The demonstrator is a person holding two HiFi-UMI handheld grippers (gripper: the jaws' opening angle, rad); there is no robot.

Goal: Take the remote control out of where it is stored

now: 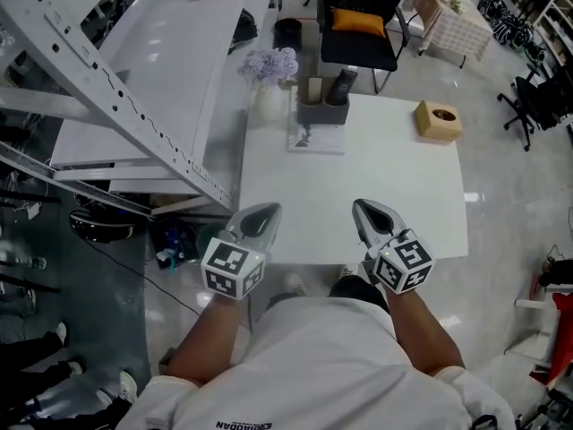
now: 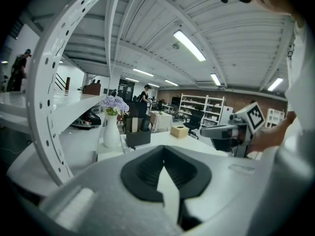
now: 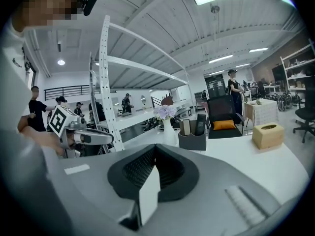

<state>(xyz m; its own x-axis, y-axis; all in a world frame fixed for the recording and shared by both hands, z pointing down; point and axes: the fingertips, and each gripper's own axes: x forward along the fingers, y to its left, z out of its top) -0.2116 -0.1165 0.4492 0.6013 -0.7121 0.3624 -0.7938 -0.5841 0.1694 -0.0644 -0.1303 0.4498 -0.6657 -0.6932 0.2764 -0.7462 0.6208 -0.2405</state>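
An open hall with a glossy grey floor, a white perforated metal rack [image 1: 116,88] on the left and a black chair [image 1: 360,47] with an orange cushion [image 1: 358,21] beyond a square white worktop [image 1: 358,195].

The remote [image 1: 342,86] is a slim black bar with a matt finish. It stands on end in the right compartment of a dark grey boxy holder [image 1: 322,112] at the far edge of the worktop, and its upper part sticks out above the rim. The left compartment holds a flat cream-coloured item [image 1: 314,90], also upright. The holder rests on a thin white printed sheet or pad [image 1: 315,140].

Just left of the holder is a smooth white vase [image 1: 267,104] with a bunch of pale purple flowers [image 1: 269,64]. Well to the right, near the far corner, sits a tan, wood-toned tissue box [image 1: 438,120] with an oval slot on top.

The left claw [image 1: 267,211] and the right claw [image 1: 363,209] hover over the near edge of the worktop. They are side by side, well apart from the holder and pointing toward it. Both are clenched: their ribbed black pads meet with nothing between them. Each has a grey shell and carries a cube with square markers at the person's hand.
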